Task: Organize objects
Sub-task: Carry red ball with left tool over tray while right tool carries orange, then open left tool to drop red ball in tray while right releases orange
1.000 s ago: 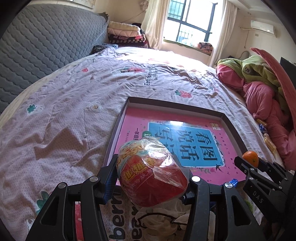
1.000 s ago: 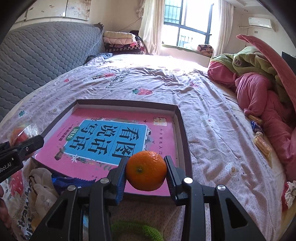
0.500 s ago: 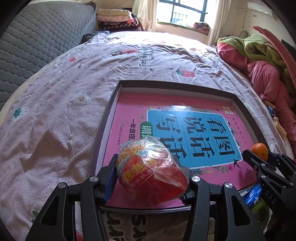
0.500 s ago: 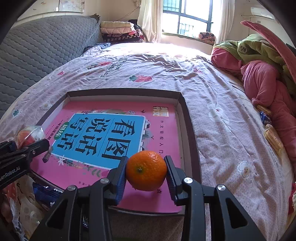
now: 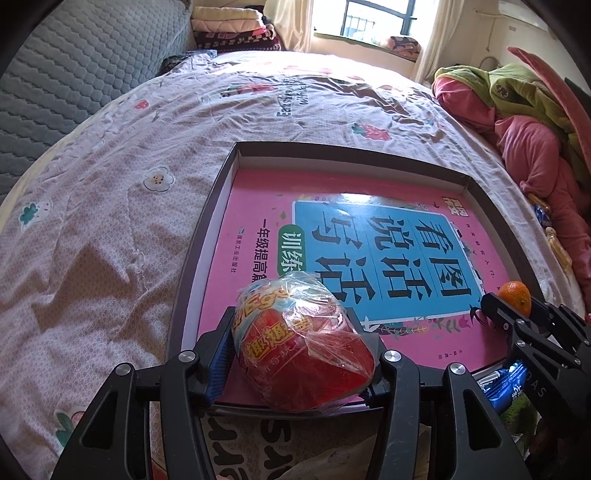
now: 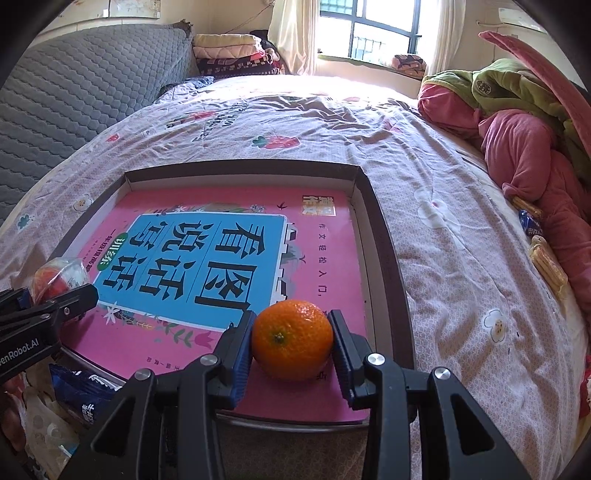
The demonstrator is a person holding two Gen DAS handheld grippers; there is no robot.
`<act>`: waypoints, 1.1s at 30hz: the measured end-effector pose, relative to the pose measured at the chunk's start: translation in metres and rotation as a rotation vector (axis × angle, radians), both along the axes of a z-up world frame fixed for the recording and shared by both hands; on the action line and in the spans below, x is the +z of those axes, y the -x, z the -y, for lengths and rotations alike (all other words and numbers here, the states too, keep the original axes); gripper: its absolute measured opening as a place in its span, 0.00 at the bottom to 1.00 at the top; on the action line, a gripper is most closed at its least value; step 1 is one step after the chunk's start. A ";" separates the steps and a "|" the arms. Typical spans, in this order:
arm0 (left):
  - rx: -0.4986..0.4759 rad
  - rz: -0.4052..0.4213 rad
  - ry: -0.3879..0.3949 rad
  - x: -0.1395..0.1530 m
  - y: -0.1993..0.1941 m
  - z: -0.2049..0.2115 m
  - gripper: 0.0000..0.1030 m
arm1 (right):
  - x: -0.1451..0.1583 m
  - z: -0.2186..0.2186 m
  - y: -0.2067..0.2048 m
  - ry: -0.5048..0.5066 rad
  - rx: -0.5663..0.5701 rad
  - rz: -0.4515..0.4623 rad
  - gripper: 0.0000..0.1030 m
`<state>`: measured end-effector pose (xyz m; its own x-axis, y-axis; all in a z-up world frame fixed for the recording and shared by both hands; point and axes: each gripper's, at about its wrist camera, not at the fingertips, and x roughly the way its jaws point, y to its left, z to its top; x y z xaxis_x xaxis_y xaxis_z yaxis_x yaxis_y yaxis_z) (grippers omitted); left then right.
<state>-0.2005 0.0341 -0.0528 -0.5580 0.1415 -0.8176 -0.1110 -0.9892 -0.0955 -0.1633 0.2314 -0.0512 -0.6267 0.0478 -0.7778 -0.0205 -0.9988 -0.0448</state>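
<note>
— Both grippers are sitting lower and further over the shallow box [image 6: 384, 236] than a second ago, aren't they?

— Yes. Left gripper [image 5: 301, 341] is pinching the wrapped red snack [image 5: 303, 347] above the box's near left corner; right gripper [image 6: 291, 343] is clamping the orange [image 6: 291, 339] over the pink book [image 6: 325, 258], near the right wall.

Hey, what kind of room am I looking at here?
Most likely a bedroom: a wide bed under a floral sheet, a grey quilted headboard, and folded blankets stacked by the curtained window.
</note>
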 end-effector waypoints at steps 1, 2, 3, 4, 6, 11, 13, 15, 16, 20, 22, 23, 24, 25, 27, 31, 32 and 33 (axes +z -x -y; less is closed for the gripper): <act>0.001 0.003 -0.002 0.000 0.000 0.000 0.54 | 0.000 0.000 0.000 0.000 0.000 0.001 0.38; 0.002 0.004 -0.006 0.000 0.000 0.002 0.54 | 0.000 -0.001 0.000 0.002 -0.001 0.002 0.38; 0.003 0.005 -0.009 0.000 0.000 0.002 0.54 | 0.000 -0.001 0.000 0.005 -0.003 0.003 0.38; 0.003 0.005 -0.008 0.000 0.000 0.002 0.54 | 0.000 -0.001 0.000 0.005 -0.003 0.005 0.38; 0.004 0.011 -0.008 -0.001 0.000 0.002 0.54 | 0.000 -0.001 0.001 0.000 -0.006 0.005 0.38; 0.005 0.011 -0.015 0.000 -0.001 0.003 0.55 | 0.002 -0.003 0.001 -0.002 -0.014 0.002 0.44; 0.003 0.009 -0.010 0.000 -0.002 0.002 0.56 | 0.004 -0.004 0.000 0.000 -0.015 -0.001 0.46; 0.003 0.005 -0.006 0.002 -0.003 0.002 0.60 | 0.005 -0.005 0.000 0.001 -0.014 -0.008 0.52; 0.005 0.000 -0.005 0.003 -0.004 0.003 0.61 | 0.007 -0.006 -0.001 0.000 -0.016 -0.013 0.54; 0.016 -0.024 -0.018 0.011 -0.008 0.007 0.65 | 0.011 -0.009 -0.004 0.008 -0.022 -0.026 0.59; 0.015 -0.039 -0.022 0.016 -0.012 0.008 0.65 | 0.013 -0.010 -0.006 0.014 -0.023 -0.033 0.60; 0.015 -0.047 -0.024 0.019 -0.014 0.009 0.65 | 0.015 -0.011 -0.006 0.016 -0.025 -0.036 0.60; 0.015 -0.054 -0.029 0.022 -0.017 0.009 0.66 | 0.016 -0.012 -0.007 0.020 -0.024 -0.040 0.60; 0.015 -0.063 -0.035 0.025 -0.020 0.010 0.67 | 0.017 -0.012 -0.009 0.024 -0.023 -0.043 0.60; 0.016 -0.086 -0.040 0.031 -0.025 0.011 0.72 | 0.021 -0.012 -0.011 0.030 -0.020 -0.052 0.63; 0.022 -0.125 -0.050 0.043 -0.039 0.014 0.72 | 0.030 -0.012 -0.019 0.035 -0.016 -0.076 0.63; 0.022 -0.137 -0.051 0.045 -0.043 0.015 0.73 | 0.032 -0.012 -0.021 0.038 -0.013 -0.081 0.63; 0.024 -0.149 -0.051 0.048 -0.047 0.016 0.73 | 0.033 -0.011 -0.023 0.040 -0.013 -0.086 0.64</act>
